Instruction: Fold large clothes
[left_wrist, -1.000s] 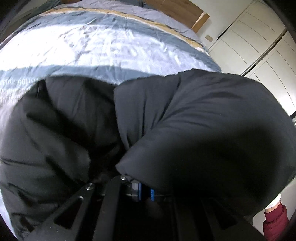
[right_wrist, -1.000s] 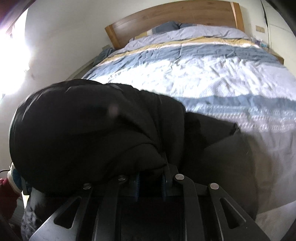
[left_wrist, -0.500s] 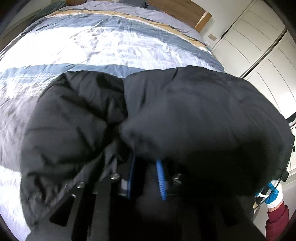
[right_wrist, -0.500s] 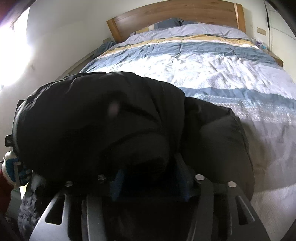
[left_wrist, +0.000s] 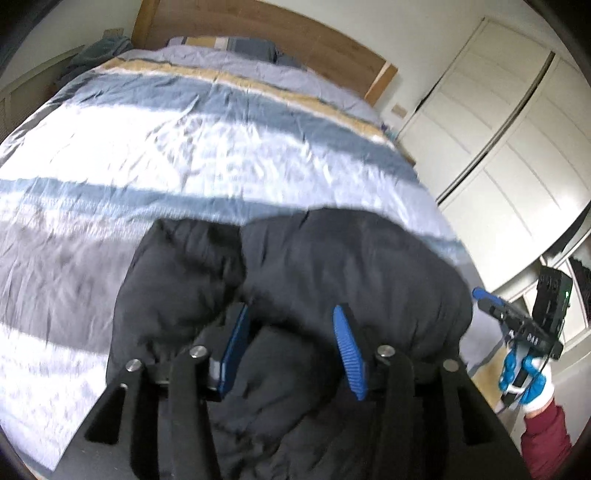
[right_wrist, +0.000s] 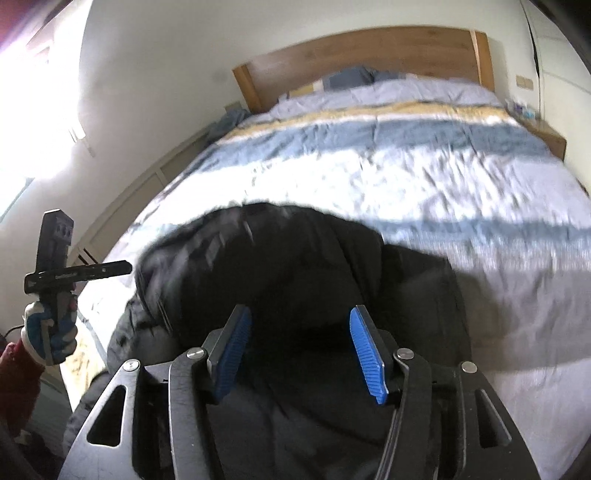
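— Where was the black jacket (left_wrist: 295, 295)?
— Bunched at the foot of the bed (left_wrist: 184, 147), on the striped duvet.
— And the fingers?
— The left gripper (left_wrist: 291, 350) and right gripper (right_wrist: 301, 354) were both opening above it, blue pads apart, clamped on nothing.

Black jacket (left_wrist: 354, 266), blue-white-yellow striped duvet (left_wrist: 207, 140), blue-padded tool (right_wrist: 299, 354)

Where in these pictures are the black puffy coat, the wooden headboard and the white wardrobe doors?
black puffy coat (left_wrist: 354, 266): left wrist view, on its folded-over top layer.
wooden headboard (right_wrist: 369, 55): right wrist view, middle of the wood panel.
white wardrobe doors (left_wrist: 491, 147): left wrist view, on a door panel right of the bed.
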